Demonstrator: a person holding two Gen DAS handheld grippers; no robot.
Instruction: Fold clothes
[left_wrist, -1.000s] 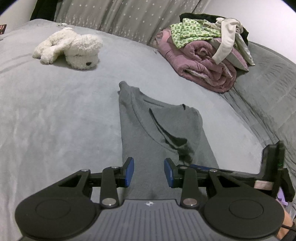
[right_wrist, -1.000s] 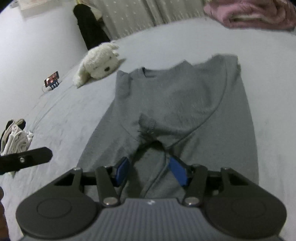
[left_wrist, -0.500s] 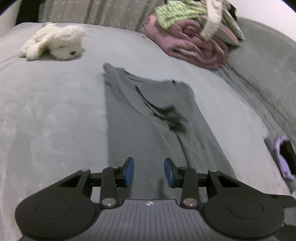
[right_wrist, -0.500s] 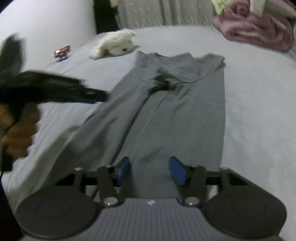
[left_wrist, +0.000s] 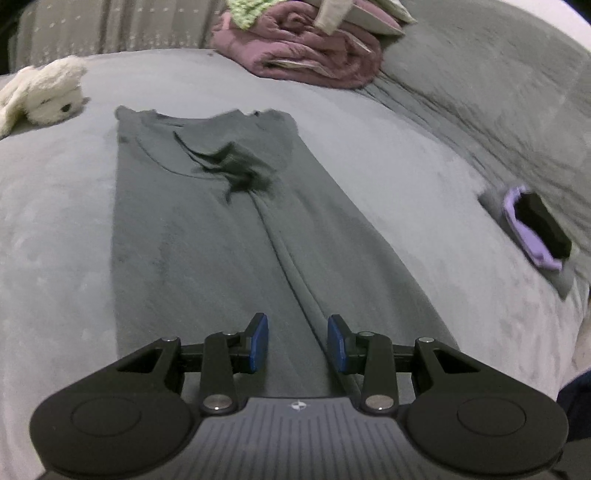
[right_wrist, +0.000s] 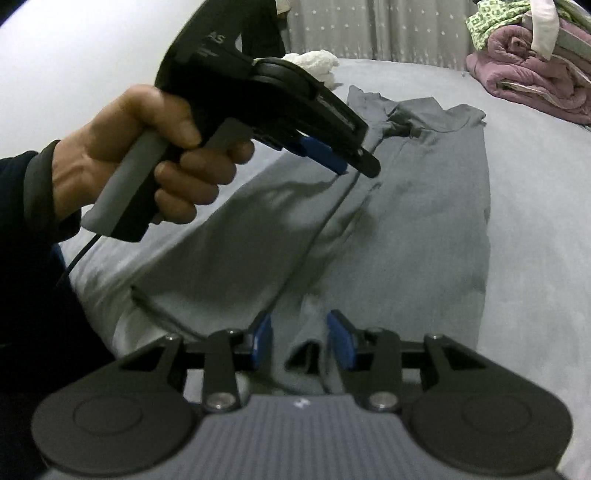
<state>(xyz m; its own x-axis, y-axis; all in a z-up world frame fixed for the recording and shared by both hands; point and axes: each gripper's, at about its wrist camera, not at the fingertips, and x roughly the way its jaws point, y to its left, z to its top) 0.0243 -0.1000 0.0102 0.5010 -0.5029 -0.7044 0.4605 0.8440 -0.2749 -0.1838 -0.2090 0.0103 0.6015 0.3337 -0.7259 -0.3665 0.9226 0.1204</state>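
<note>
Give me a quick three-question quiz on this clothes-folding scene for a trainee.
1. True or false: the left gripper is clamped on the grey shirt.
2. Multiple choice: what lies on the bed beyond the shirt's collar, to the left in the left wrist view? A) a white stuffed toy B) a shoe C) a book
3. Fill in: the pile of clothes sits at the far ____ corner in the right wrist view.

Key
1. False; both it and the right gripper are open and empty.
2. A
3. right
</note>
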